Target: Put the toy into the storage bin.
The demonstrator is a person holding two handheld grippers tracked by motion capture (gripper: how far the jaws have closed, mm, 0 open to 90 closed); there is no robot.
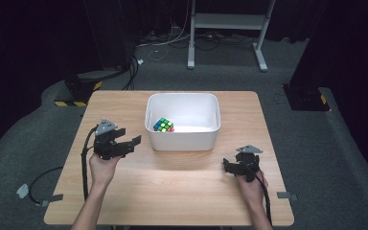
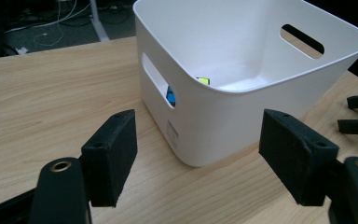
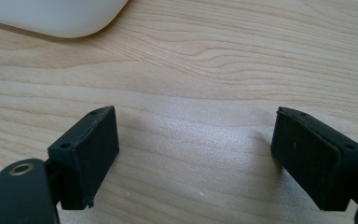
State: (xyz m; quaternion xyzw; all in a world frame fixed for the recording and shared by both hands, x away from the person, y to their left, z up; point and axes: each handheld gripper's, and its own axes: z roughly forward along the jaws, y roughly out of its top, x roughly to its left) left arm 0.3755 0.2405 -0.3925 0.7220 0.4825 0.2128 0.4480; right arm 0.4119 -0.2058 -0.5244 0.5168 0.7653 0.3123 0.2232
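While both tools hang released, the left tool [image 1: 135,141] beside the bin [image 1: 182,140] should clear its rim before reaching the cube [image 1: 163,125].

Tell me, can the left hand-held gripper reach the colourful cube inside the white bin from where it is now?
Probably yes. The left hand-held gripper is open beside the white bin, whose top is uncovered. The cube lies in the near-left corner, so the gripper must go over the wall.
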